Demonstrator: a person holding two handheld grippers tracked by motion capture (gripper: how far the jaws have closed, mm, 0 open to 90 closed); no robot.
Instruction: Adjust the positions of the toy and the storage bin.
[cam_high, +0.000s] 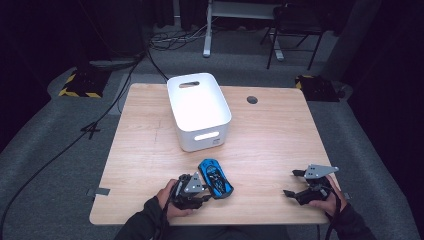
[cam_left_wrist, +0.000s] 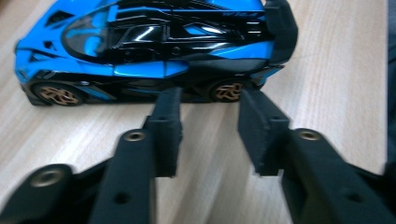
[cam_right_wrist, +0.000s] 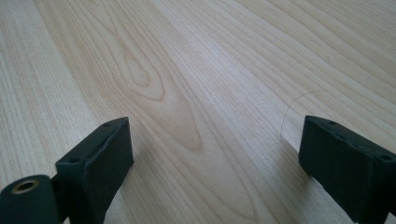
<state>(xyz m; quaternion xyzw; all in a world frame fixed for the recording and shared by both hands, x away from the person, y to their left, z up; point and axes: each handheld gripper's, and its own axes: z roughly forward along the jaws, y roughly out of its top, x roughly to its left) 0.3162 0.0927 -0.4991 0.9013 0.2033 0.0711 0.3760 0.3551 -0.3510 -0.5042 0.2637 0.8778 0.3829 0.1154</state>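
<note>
I see the left hand-held gripper (cam_high: 200, 187) low at the worktop's (cam_high: 280, 145) near edge, right beside the car (cam_high: 215, 178); in the left gripper view its jaws stand a narrow gap apart, tips at the car's (cam_left_wrist: 154, 51) near side by the rear wheel (cam_left_wrist: 228, 91); nothing between the pads; bare wood shows in the gap; whether the tips touch the car I can't tell. Car is blue and black, on its wheels, near-centre of the worktop, just in front of the white bin (cam_high: 198, 110) but apart from it. Right hand-held gripper (cam_high: 292, 182) sits at the near right, well apart from the car; jaws spread wide over bare wood (cam_right_wrist: 187, 93), holding nothing.
</note>
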